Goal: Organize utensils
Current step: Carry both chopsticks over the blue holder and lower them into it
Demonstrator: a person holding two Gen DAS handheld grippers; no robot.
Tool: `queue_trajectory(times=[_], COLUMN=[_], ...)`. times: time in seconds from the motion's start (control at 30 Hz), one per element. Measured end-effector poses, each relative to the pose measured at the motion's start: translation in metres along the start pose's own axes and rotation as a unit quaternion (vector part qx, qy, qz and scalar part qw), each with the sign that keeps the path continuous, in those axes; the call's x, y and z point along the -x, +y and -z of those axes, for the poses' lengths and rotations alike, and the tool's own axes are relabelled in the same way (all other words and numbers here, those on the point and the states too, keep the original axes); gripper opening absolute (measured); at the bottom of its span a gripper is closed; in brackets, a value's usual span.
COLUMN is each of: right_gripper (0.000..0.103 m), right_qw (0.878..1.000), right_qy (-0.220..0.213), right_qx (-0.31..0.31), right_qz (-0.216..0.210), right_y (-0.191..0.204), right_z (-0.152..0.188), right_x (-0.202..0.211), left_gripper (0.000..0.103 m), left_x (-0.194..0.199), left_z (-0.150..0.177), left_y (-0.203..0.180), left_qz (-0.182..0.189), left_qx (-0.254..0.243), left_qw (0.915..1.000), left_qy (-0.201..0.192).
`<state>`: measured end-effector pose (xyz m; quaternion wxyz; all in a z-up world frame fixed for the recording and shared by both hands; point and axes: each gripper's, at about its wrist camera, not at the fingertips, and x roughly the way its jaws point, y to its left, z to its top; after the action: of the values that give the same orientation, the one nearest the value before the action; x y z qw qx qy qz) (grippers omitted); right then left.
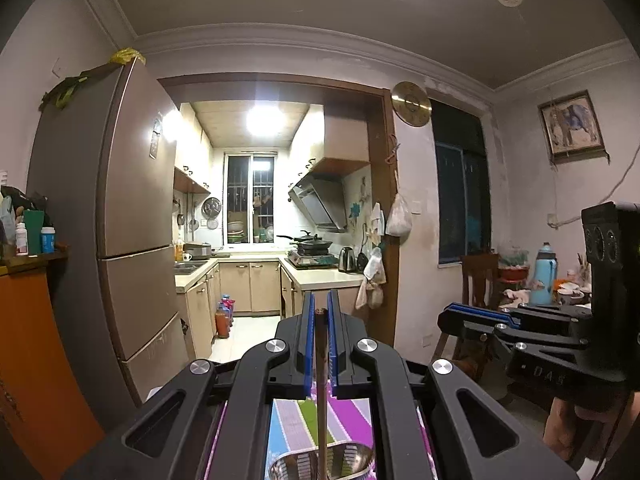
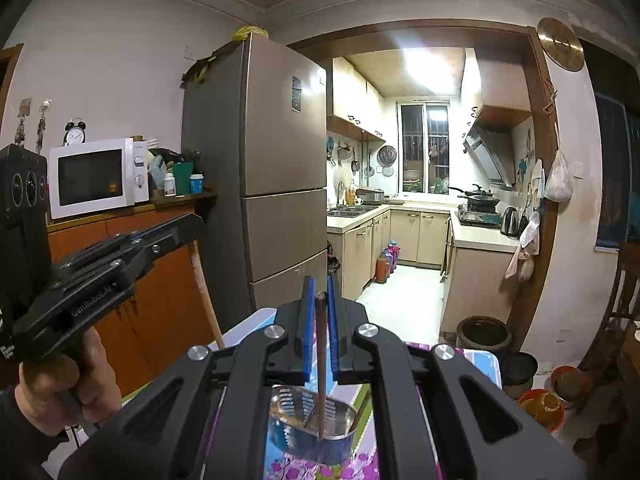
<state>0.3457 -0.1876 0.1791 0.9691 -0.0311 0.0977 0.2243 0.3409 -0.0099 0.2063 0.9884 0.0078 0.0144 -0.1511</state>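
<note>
Left gripper (image 1: pixel 320 312) body reads "GenRobot.AI", jaws clamped on a chopstick (image 1: pixel 321 360). Right gripper (image 2: pixel 319 296) clamps another chopstick (image 2: pixel 320 360) above a steel utensil holder (image 2: pixel 312 428).

A tall fridge (image 2: pixel 264 160) stands beside the doorway to a brightly lit kitchen (image 2: pixel 420 184).

Metal holder (image 2: pixel 316 420) stands below; fridge (image 2: pixel 276 168) ahead.
</note>
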Motion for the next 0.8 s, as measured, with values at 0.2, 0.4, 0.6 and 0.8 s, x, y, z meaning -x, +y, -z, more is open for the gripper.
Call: queue_trajectory(times=[0.2, 0.4, 0.6, 0.8], right_gripper=[0.005, 0.005, 0.005, 0.005], right_qw=[1.000, 0.999, 0.998, 0.997], right_qy=[0.013, 0.036, 0.065, 0.078], right_qx=[-0.002, -0.015, -0.017, -0.016], right_qz=[0.000, 0.002, 0.005, 0.005], right_y=[-0.007, -0.019, -0.021, -0.021], right_z=[0.002, 0.018, 0.032, 0.038], right_x=[-0.034, -0.063, -0.085, -0.096], left_gripper=[0.007, 0.007, 0.007, 0.007], left_x=[-0.040, -0.072, -0.089, -0.097], left_z=[0.014, 0.039, 0.053, 0.059], left_y=[0.010, 0.022, 0.029, 0.036], left_qz=[-0.012, -0.024, -0.033, -0.040], left_qx=[0.010, 0.017, 0.022, 0.025], left_qw=[0.9997, 0.9986, 0.9972, 0.9963], left_qy=[0.019, 0.045, 0.063, 0.072])
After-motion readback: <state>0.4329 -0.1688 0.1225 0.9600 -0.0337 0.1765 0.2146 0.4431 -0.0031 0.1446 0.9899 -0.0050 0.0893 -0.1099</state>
